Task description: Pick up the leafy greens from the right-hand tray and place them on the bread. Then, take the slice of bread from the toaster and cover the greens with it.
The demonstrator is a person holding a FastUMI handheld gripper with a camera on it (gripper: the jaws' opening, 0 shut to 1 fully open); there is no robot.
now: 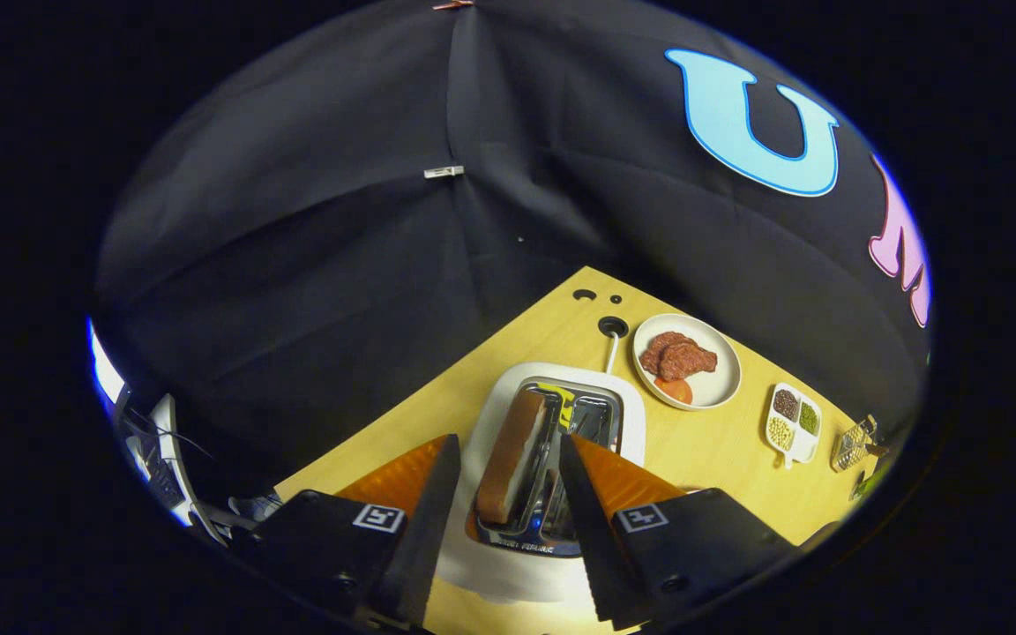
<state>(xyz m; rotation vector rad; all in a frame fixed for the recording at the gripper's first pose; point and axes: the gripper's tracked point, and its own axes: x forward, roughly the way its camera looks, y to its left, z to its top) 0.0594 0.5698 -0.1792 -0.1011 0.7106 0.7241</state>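
Table – hand-held gripper spread, straddling bread.

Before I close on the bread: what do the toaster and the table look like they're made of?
Toaster: white glossy shell, probably plastic, with a shiny metal top around the slots, which throws reflections. Table: pale wood or wood-look laminate, matte, with drilled holes. The tool is open, its fingers either side of the bread slice standing in the slot.
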